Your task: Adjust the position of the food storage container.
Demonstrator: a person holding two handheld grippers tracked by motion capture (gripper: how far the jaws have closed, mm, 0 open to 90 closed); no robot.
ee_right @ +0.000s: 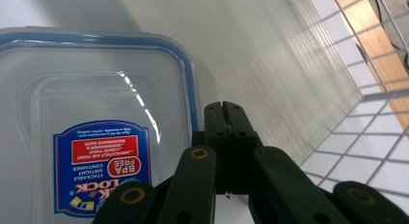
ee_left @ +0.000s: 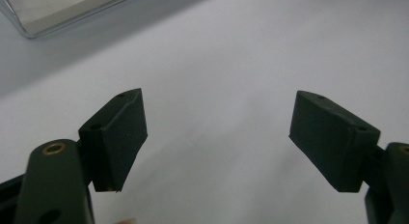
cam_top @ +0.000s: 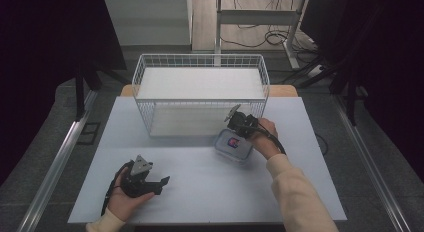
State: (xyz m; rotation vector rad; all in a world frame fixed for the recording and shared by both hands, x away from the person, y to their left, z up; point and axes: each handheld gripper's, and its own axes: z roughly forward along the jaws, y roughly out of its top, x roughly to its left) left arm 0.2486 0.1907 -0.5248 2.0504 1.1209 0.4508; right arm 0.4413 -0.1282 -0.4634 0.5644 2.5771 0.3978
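A clear plastic food container (cam_top: pixel 233 145) sits on the white table (cam_top: pixel 200 192) toward its right edge, just in front of the wire basket (cam_top: pixel 200 92) that stands at the far edge. The container is squarish with rounded corners, and its see-through lid (ee_right: pixel 91 118) carries a blue seal around the rim and a blue-and-red label (ee_right: pixel 103 163) at the centre — "BPA FREE" is legible in the right gripper view. The right gripper (ee_right: pixel 225 113) hovers over the container's far right rim, jaws pressed together with nothing between them. The left gripper (ee_left: pixel 217 137) rests near the table's near left corner — its jaws are spread wide over bare tabletop.
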